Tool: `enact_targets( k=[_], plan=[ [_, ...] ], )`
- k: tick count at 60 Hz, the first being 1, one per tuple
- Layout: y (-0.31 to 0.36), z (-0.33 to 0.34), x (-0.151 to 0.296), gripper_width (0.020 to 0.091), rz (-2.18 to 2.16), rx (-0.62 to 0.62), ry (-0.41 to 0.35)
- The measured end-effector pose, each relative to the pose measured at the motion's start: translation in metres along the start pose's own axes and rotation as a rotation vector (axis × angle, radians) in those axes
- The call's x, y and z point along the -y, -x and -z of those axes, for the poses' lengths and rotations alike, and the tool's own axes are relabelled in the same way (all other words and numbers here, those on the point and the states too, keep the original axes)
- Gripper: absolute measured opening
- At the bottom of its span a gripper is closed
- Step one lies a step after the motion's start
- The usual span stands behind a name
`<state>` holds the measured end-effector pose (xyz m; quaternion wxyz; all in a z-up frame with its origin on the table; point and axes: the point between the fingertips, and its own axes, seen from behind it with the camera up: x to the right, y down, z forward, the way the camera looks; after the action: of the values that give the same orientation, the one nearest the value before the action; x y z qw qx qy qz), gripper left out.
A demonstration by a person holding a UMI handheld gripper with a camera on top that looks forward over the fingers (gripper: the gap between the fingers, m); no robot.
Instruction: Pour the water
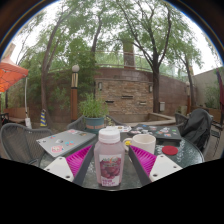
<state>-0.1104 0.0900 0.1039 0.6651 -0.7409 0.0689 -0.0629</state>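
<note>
The tool is clenched on a clear bottle with a white cap, its pink label facing near; both pink pads press its sides. The bottle stands upright over a glass table. Just right of it, slightly farther, sits a pale cup. A potted plant stands at the far side, before a brick wall.
</note>
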Motion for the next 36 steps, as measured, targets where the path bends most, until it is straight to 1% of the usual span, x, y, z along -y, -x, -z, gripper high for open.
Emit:
enact_targets(
  k=[2, 3, 5, 6, 10, 14, 17, 18, 21, 23, 27, 28, 29, 36],
  plan=[
    [0.005, -0.006, -0.006, 0.0773, -0.017, 0.014, 0.019],
    [0.005, -0.010, -0.009, 0.0719, -0.023, 0.015, 0.032],
    [0.010, -0.015, -0.020, 0.0555, -0.027, 0.026, 0.065],
    [0.011, -0.015, -0.022, 0.0549, -0.031, 0.031, 0.075],
    [0.011, -0.014, -0.017, 0.0546, -0.031, 0.025, 0.030],
    [0.012, -0.014, -0.015, 0.0520, -0.013, 0.021, 0.000],
    [0.010, -0.016, -0.017, 0.0516, -0.011, 0.024, 0.008],
    [0.009, -0.016, -0.017, 0.0495, -0.010, 0.023, 0.008],
    [0.011, -0.017, -0.016, 0.0488, -0.011, 0.029, 0.004],
    [0.011, -0.018, -0.016, 0.0465, -0.006, 0.035, 0.006],
    [0.016, -0.020, -0.015, 0.0464, 0.012, 0.061, -0.002],
    [0.018, -0.021, -0.015, 0.0459, 0.012, 0.070, -0.001],
    [0.023, -0.022, -0.015, 0.0429, 0.005, 0.085, -0.001],
    [0.044, -0.039, -0.013, 0.0429, -0.174, 0.211, 0.068]
  ],
)
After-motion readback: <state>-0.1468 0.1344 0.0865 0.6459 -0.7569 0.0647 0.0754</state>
